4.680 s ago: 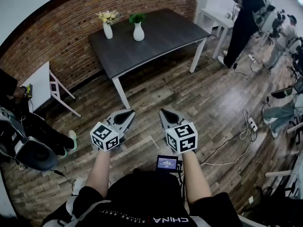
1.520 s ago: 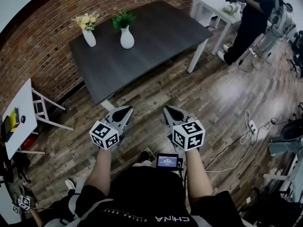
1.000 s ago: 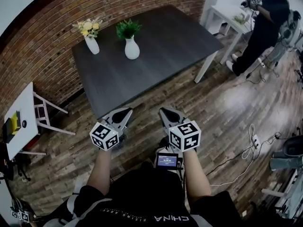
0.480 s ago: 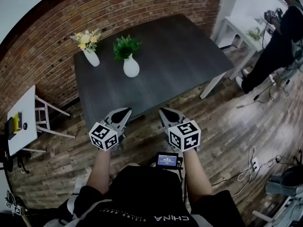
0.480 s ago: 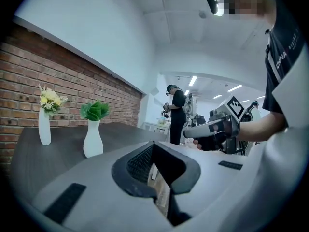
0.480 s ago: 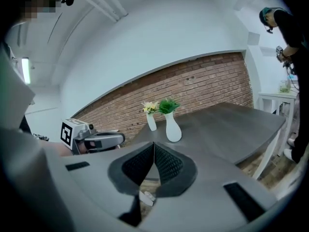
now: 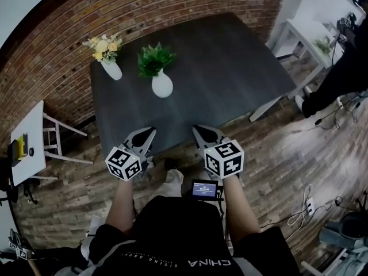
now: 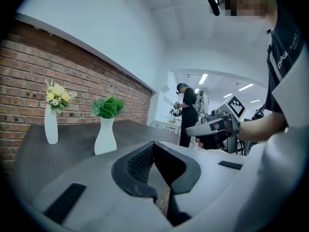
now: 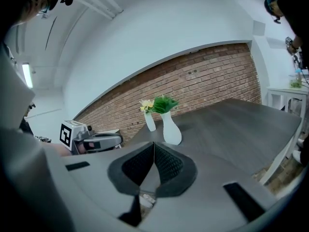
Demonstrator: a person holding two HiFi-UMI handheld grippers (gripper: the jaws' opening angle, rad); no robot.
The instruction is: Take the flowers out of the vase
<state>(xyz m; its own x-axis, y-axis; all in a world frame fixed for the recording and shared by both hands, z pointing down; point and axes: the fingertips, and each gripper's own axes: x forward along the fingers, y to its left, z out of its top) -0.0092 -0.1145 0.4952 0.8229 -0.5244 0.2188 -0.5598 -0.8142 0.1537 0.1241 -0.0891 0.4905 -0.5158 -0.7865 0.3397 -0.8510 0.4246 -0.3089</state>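
Two white vases stand on the dark table near its far left. The slim vase holds yellow flowers; the rounder vase holds a green plant. Both vases show again in the left gripper view, the slim vase left of the round vase, and in the right gripper view the round vase partly hides the slim vase. My left gripper and right gripper hover at the table's near edge, both shut and empty, well short of the vases.
A brick wall runs behind the table. A small white side table stands at the left. Another white table and a person in dark clothes are at the right. Cables lie on the wooden floor.
I have walked toward the table: it and the vases have come closer and lower in the head view. Both grippers now reach its near edge, still shut.
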